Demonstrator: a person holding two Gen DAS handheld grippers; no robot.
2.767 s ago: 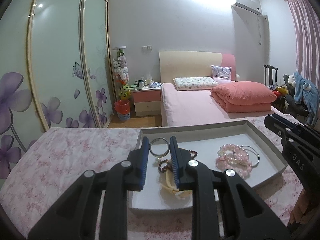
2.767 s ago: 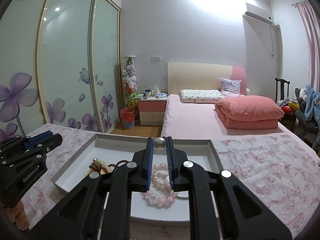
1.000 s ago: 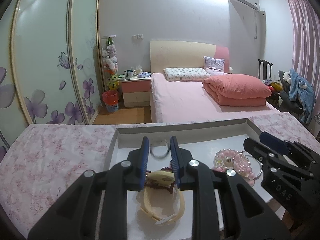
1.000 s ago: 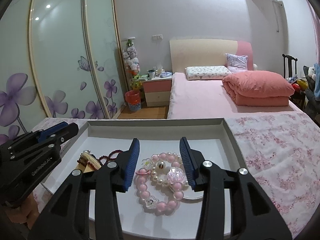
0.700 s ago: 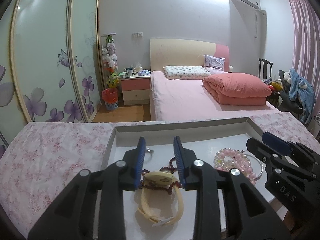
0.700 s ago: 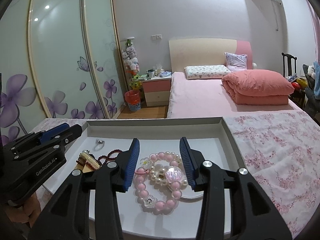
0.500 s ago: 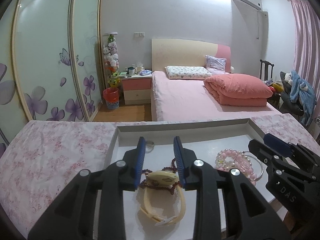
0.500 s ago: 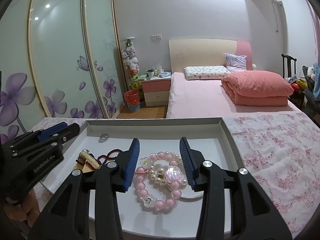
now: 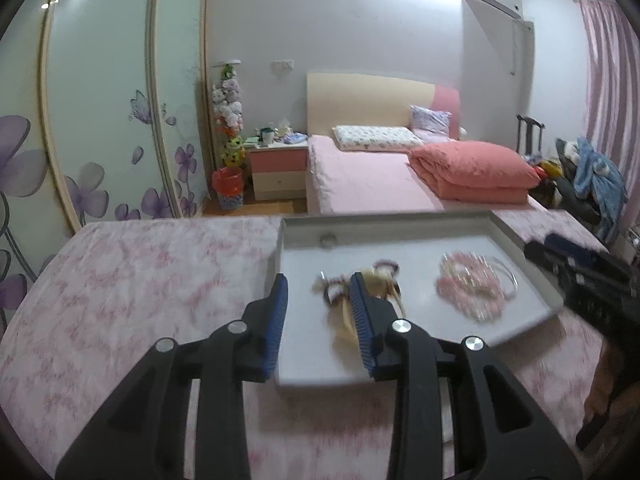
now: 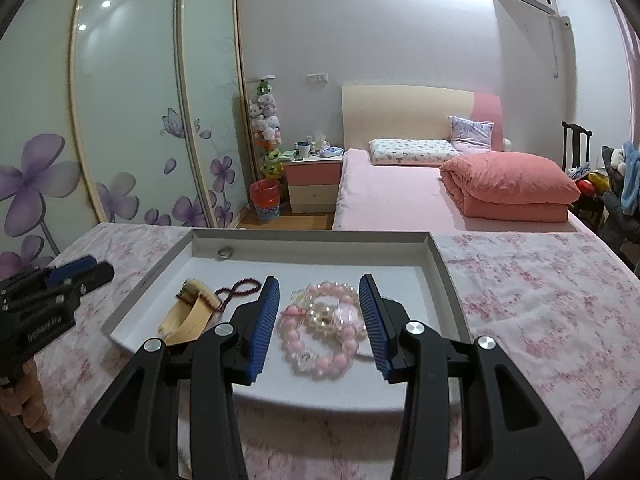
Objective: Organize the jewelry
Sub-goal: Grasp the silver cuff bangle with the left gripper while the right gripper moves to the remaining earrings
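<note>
A shallow white tray (image 10: 312,248) (image 9: 384,224) lies on a pink floral cloth. In it are pink bead bracelets (image 10: 320,332) (image 9: 472,284), a cream watch (image 10: 186,312) (image 9: 380,284) with a dark red bead string (image 10: 240,286), and a small silver ring (image 10: 225,253) (image 9: 327,240) at the far left corner. My left gripper (image 9: 318,286) is open and empty, over the tray's left edge. My right gripper (image 10: 318,290) is open and empty, its fingers on either side of the pink bracelets, above them.
The floral cloth (image 10: 540,280) (image 9: 140,272) spreads left and right of the tray. Beyond are a pink bed (image 10: 400,192), a nightstand (image 10: 312,184), a red bin (image 10: 265,196) and flowered wardrobe doors (image 10: 120,120). A chair with clothes (image 9: 588,184) stands far right.
The left gripper let go of the silver ring, which lies at the tray's far left corner, opened wider and moved left. The right gripper opened, dropped its pearl, and pulled back slightly.
</note>
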